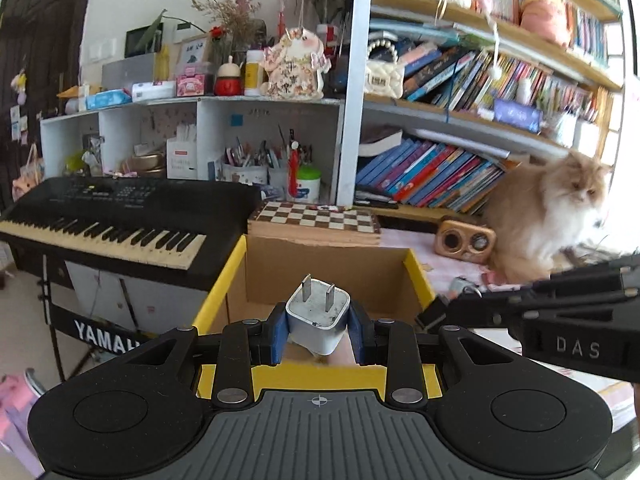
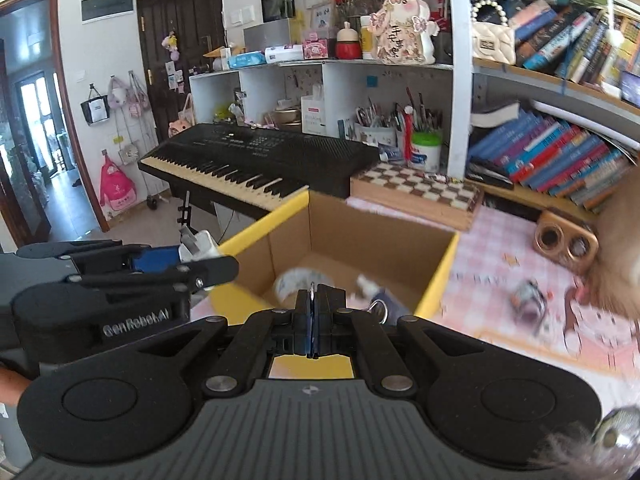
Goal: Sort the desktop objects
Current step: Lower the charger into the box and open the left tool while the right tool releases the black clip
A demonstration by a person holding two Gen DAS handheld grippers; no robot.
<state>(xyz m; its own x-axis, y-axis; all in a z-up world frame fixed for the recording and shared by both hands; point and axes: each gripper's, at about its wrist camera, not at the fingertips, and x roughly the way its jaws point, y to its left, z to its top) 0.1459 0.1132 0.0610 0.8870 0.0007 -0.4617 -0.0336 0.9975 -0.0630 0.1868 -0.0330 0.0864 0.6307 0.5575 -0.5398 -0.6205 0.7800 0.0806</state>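
Observation:
My left gripper (image 1: 319, 326) is shut on a white plug charger (image 1: 318, 314), prongs up, held over the near edge of an open cardboard box with yellow flaps (image 1: 416, 276). In the right wrist view the left gripper (image 2: 192, 264) shows at the left with the charger (image 2: 199, 246). My right gripper (image 2: 313, 304) is shut on a thin metal key ring (image 2: 312, 289) over the same box (image 2: 440, 276). A blurred white item (image 2: 298, 278) and a small keychain piece (image 2: 378, 300) show inside the box. The right gripper (image 1: 434, 314) also shows in the left wrist view.
A black Yamaha keyboard (image 1: 120, 216) stands left of the box. A chessboard (image 1: 316, 218) lies behind it. A fluffy cat (image 1: 556, 216) sits at right beside a wooden speaker (image 1: 466, 240). A small trinket (image 2: 530, 298) lies on the pink cloth (image 2: 500, 240). Bookshelves (image 1: 440, 172) fill the back.

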